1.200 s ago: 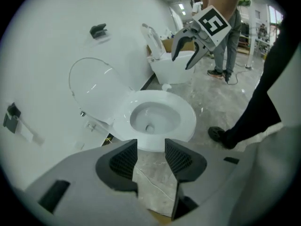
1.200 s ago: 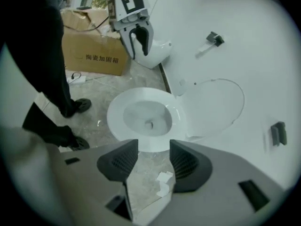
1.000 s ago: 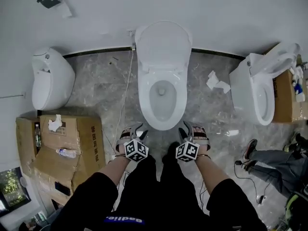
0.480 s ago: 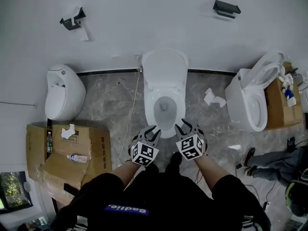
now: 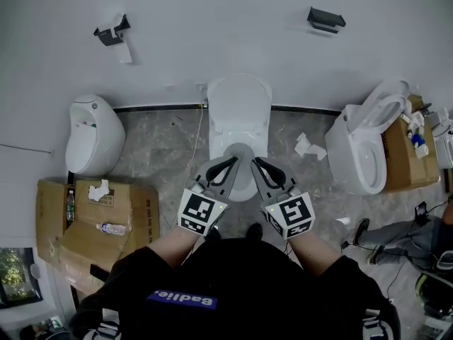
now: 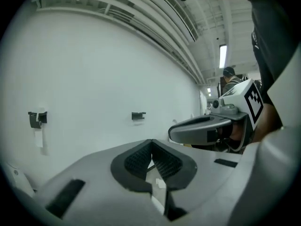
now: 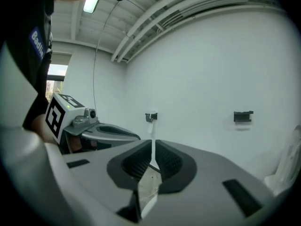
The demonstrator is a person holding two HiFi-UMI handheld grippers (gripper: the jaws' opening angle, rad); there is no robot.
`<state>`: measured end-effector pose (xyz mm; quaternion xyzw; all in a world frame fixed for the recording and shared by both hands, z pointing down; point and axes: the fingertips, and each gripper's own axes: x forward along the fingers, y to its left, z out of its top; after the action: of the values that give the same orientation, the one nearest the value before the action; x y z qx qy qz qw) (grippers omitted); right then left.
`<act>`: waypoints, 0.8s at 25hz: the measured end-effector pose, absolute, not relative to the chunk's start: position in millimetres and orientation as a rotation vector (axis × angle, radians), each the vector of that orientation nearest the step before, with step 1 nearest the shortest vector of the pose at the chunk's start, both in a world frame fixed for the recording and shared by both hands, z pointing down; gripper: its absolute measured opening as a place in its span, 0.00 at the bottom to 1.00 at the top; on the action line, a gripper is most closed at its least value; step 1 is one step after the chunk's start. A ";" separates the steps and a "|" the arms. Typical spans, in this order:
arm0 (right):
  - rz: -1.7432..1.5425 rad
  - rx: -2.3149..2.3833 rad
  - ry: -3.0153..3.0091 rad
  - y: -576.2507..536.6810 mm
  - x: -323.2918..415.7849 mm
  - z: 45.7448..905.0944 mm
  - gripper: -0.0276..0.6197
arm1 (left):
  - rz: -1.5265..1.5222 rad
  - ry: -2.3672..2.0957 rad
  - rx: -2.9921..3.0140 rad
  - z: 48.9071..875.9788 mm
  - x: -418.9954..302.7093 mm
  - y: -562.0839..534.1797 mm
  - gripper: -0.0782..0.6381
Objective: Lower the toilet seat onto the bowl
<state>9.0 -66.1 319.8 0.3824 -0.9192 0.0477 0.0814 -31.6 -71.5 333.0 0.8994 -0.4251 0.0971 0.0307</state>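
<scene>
A white toilet stands against the wall in the head view, its raised lid and seat point(image 5: 241, 99) leaning back above the open bowl point(image 5: 241, 151). I cannot tell the seat from the lid. Both grippers hover side by side over the bowl's front rim, touching nothing. My left gripper point(image 5: 232, 161) point(image 6: 151, 142) is shut, its pads meeting at the tip with nothing between them. The jaws of my right gripper point(image 5: 256, 161) point(image 7: 153, 145) are closing, with a thin slit left between the pads and nothing in it. Both gripper views look at the white wall.
Another white toilet point(image 5: 94, 134) stands at the left and one with a raised seat point(image 5: 364, 147) at the right. Cardboard boxes point(image 5: 99, 214) holding a water bottle point(image 5: 113, 228) lie at the left. Crumpled paper point(image 5: 308, 146) and a cable point(image 5: 190, 158) lie on the floor. A person's legs point(image 5: 417, 232) are at the right.
Both grippers rose and moved forward from near my feet to over the bowl's front. Their jaws went from wide open to closed or nearly closed.
</scene>
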 end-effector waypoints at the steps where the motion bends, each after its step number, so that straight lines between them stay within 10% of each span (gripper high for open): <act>1: 0.143 1.149 -2.764 -64.3 8.3 311.8 0.11 | 0.281 -1.308 2.778 323.1 -30.2 -70.7 0.13; 20: 0.146 1.187 -2.822 -33.8 3.7 300.9 0.09 | 0.174 -1.232 2.715 305.3 -22.4 -36.0 0.13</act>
<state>3.7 -33.8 300.9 0.3870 -0.9200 0.0476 0.0381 -22.4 -36.0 305.3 0.9063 -0.4113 0.0582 0.0775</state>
